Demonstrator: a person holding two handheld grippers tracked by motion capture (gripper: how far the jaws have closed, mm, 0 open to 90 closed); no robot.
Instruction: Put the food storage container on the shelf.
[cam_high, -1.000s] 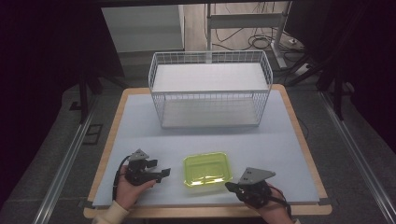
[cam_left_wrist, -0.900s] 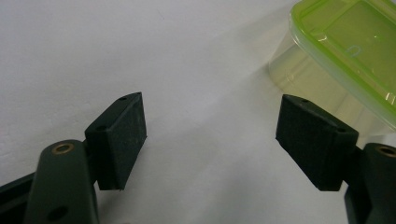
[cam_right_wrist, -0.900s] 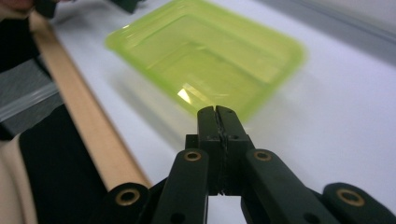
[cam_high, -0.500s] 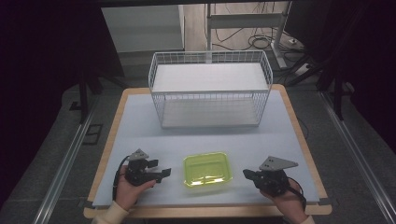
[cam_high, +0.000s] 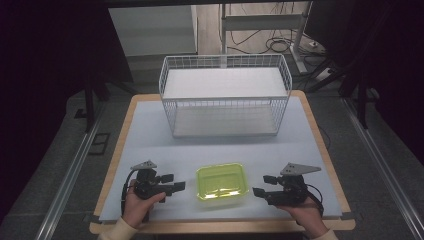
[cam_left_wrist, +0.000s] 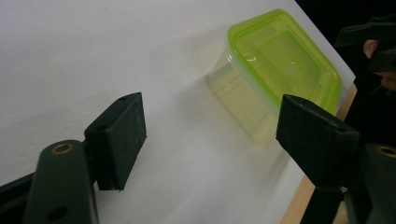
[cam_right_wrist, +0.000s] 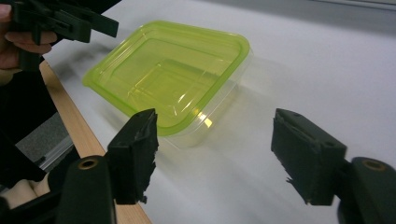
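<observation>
A shallow plastic container (cam_high: 222, 181), translucent green on top with a clear lower part, lies near the table's front edge between my two grippers. My left gripper (cam_high: 174, 181) is held just left of it, open and pointing at it, with nothing between its pads. The left gripper view has the open gripper (cam_left_wrist: 217, 135) short of the container (cam_left_wrist: 280, 70). My right gripper (cam_high: 264, 185) is a little right of the container; its jaws have just been opening and hold nothing. In the right gripper view the gripper (cam_right_wrist: 219, 149) stands open near the container's corner (cam_right_wrist: 173, 74).
A white wire basket (cam_high: 225, 95) stands at the back of the pale blue table (cam_high: 150, 135). The table's wooden front edge (cam_right_wrist: 70, 112) runs close to both hands. The other hand's gripper shows at the top left (cam_right_wrist: 60, 21).
My right gripper has moved right, away from the container, and its jaws have gone from shut to open. The left gripper and the container have stayed where they were.
</observation>
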